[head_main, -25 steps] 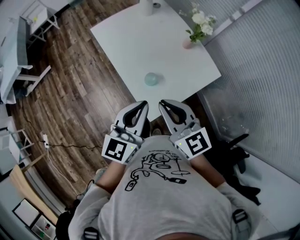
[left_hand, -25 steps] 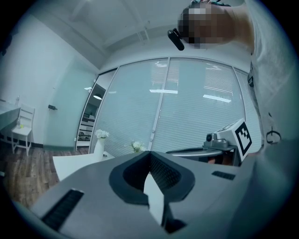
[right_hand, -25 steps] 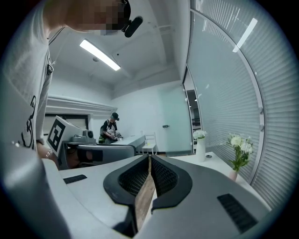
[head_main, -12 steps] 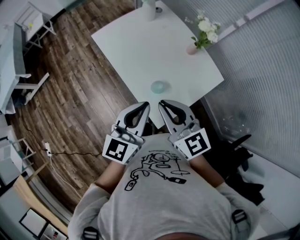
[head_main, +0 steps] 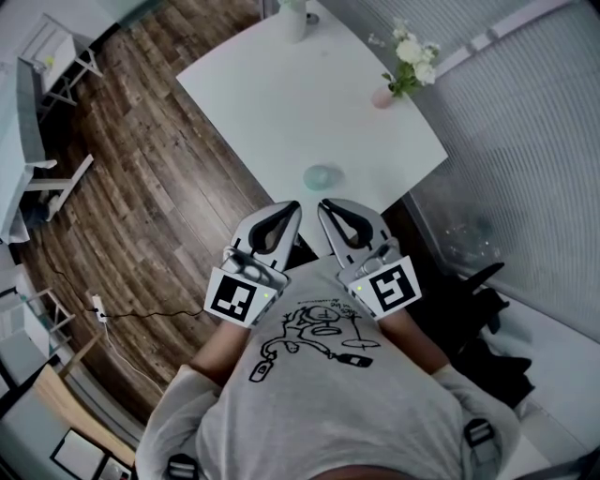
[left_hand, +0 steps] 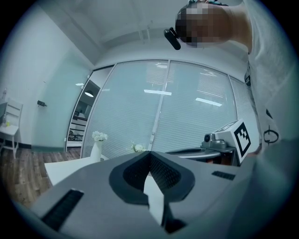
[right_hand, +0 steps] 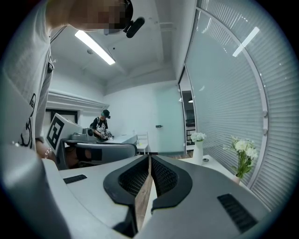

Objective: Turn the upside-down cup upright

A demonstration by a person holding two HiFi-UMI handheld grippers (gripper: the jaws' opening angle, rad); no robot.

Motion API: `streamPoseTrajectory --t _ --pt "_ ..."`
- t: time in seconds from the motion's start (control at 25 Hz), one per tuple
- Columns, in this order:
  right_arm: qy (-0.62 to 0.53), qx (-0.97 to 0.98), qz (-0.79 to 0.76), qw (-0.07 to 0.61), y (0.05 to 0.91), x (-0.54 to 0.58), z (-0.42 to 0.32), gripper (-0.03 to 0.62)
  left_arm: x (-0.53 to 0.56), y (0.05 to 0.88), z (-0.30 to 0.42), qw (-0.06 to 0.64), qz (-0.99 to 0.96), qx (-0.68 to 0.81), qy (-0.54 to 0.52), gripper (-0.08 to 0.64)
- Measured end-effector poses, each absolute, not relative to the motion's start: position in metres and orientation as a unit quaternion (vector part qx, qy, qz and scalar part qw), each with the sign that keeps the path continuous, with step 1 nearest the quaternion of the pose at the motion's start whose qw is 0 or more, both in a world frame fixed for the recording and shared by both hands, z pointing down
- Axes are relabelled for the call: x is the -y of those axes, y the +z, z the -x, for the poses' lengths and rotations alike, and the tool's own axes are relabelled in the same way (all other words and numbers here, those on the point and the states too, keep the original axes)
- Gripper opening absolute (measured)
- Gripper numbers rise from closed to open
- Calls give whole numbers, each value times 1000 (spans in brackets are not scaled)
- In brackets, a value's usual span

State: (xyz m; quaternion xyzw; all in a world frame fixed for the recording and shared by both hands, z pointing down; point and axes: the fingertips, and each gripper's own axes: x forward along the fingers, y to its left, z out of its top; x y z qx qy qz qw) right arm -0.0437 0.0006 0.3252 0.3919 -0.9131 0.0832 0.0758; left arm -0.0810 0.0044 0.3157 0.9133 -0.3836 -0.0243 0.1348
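I hold my left hand-held gripper [head_main: 290, 206] and my right hand-held gripper [head_main: 324, 205] side by side in front of my chest, close together but not touching. Both point toward the white tabletop [head_main: 272, 94]. In its own view each has its jaws closed together, the ribbed pads meeting at the tip with nothing between them, so both are empty.

The cup [head_main: 323, 175], pale and bluish, sits on the tabletop close to the edge nearest me. It is just ahead of the two tips and apart from both. From above it shows as a rounded dome, and neither gripper view shows it.

Farther along the tabletop's right side a small pink vase of white flowers [head_main: 403, 58] stands near the edge, and a tall white vase [head_main: 296, 17] stands at the far end. Dark wooden floor [head_main: 150, 178] lies to my left of the tabletop.
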Motion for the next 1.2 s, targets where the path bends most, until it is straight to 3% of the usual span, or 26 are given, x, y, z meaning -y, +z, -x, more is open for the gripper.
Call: streamPoseTrajectory --t 1.2 --pt "85 924 -363 86 356 10 21 43 12 350 56 144 -922 359 8 3"
